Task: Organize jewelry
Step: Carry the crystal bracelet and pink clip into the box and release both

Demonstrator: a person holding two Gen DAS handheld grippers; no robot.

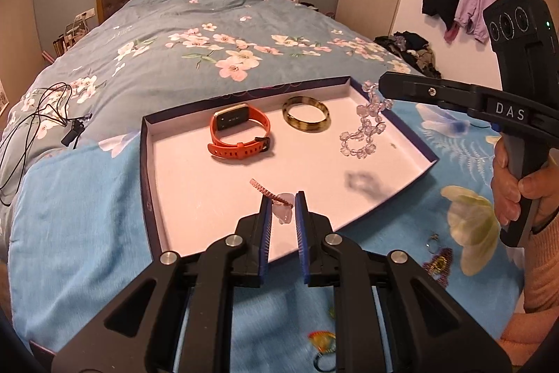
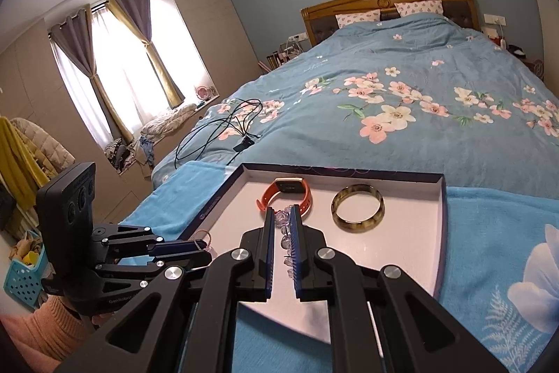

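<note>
A shallow white tray with a dark blue rim (image 1: 244, 93) (image 2: 443, 215) lies on the bed. In it are an orange watch (image 1: 241, 135) (image 2: 290, 194) and a mottled brown bangle (image 1: 305, 118) (image 2: 358, 210). My left gripper (image 1: 283, 198) (image 2: 206, 254) is shut on a pink cord with a pale stone pendant (image 1: 283, 210) (image 2: 204, 238) over the tray's near edge. My right gripper (image 1: 382, 86) (image 2: 281, 210) is shut on a string of clear beads (image 1: 363, 131) (image 2: 284, 233), which dangles over the tray's right part. Whether the lowest beads touch the tray I cannot tell.
The tray rests on a light blue blanket (image 1: 70, 215) over a floral quilt. Loose jewelry pieces (image 1: 436, 261) lie on the blanket near the right hand (image 1: 513, 191), with more (image 1: 321, 341) under my left gripper. A black cable (image 1: 42, 107) (image 2: 223, 128) sprawls left of the tray.
</note>
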